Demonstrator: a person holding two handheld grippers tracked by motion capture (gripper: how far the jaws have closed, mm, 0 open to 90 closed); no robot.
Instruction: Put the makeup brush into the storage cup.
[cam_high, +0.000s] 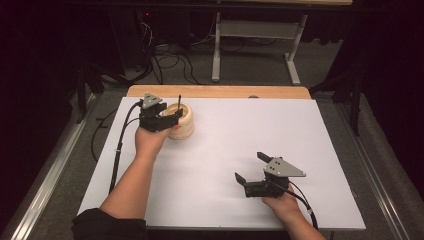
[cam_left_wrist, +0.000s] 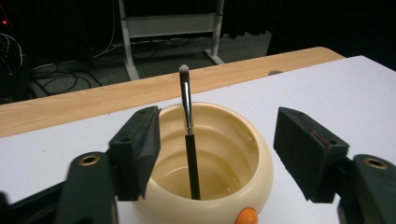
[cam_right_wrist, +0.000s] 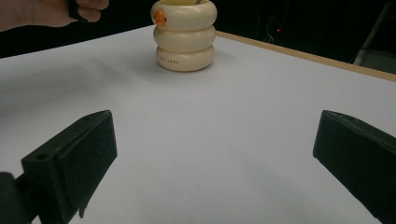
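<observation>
The person's left forearm reaches up the white table (cam_high: 225, 150), its hand holding the left gripper (cam_left_wrist: 217, 154) just above the cream ribbed ceramic pot (cam_left_wrist: 219, 158). Its jaws stand apart on either side of the rim, grasping nothing. A thin black-handled brush (cam_left_wrist: 188, 135) stands inside the pot, leaning on the rim. Well apart from the pot, near the table's near edge, the right gripper (cam_high: 250, 167) rests low, jaws spread wide and empty.
</observation>
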